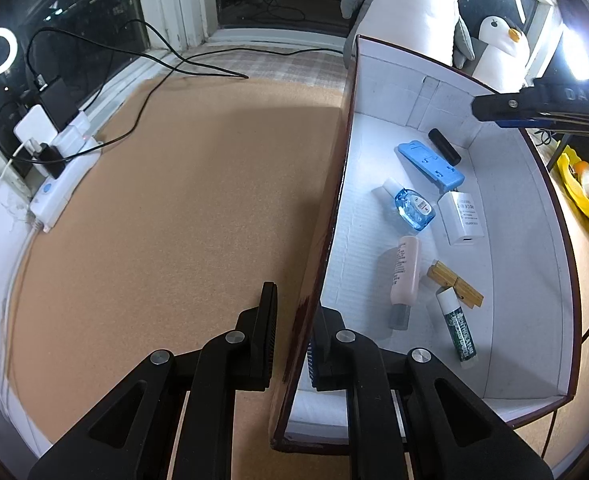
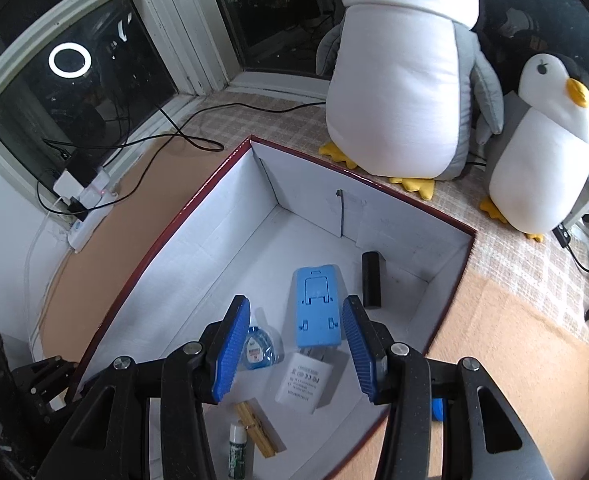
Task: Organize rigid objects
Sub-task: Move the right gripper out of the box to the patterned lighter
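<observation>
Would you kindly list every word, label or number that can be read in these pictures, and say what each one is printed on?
"DAS": white letters on the black body of the right gripper, left wrist view.
"MENTHOLATUM", probably: green lip balm tube; partly blurred.
White charger: certification marks and small print, too small to read.
Blue bottle label: blurred.
Pink tube print: unreadable.

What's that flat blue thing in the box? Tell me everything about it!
The blue plastic phone stand is folded flat, with a hinged flap and small clips moulded in. It lies on the white floor of the box, near the back. A black cylinder lies beside it, and a white charger sits at its near end.
</observation>
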